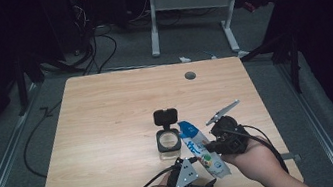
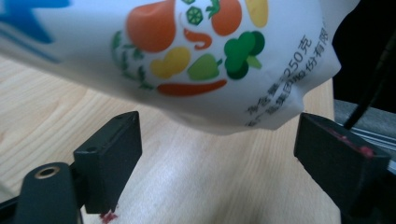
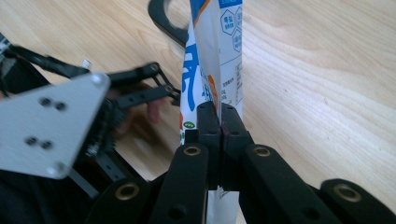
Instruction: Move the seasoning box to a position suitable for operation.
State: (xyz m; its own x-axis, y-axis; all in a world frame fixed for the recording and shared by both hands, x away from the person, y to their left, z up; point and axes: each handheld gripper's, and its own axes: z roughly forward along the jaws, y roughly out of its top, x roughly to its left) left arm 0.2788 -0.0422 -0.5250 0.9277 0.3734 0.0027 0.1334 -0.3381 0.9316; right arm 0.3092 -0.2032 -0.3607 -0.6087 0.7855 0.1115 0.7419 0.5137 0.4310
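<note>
A white pouch [image 1: 198, 146] with blue print and vegetable pictures lies slanted above the table's front right. My right gripper [image 1: 209, 146] is shut on it; in the right gripper view the two jaws pinch the thin pouch [image 3: 215, 60] flat between them [image 3: 219, 123]. My left gripper [image 1: 208, 177] is just in front of the pouch's lower end. In the left gripper view its jaws stand wide apart [image 2: 219, 156], and the pouch's printed bottom [image 2: 187, 56] hangs above and between them, touching neither pad.
A small black container [image 1: 168, 140] with its flip lid raised stands on the wooden table [image 1: 107, 113] just left of the pouch. A grey grommet hole [image 1: 190, 75] sits near the far edge. Cables trail off the front edge.
</note>
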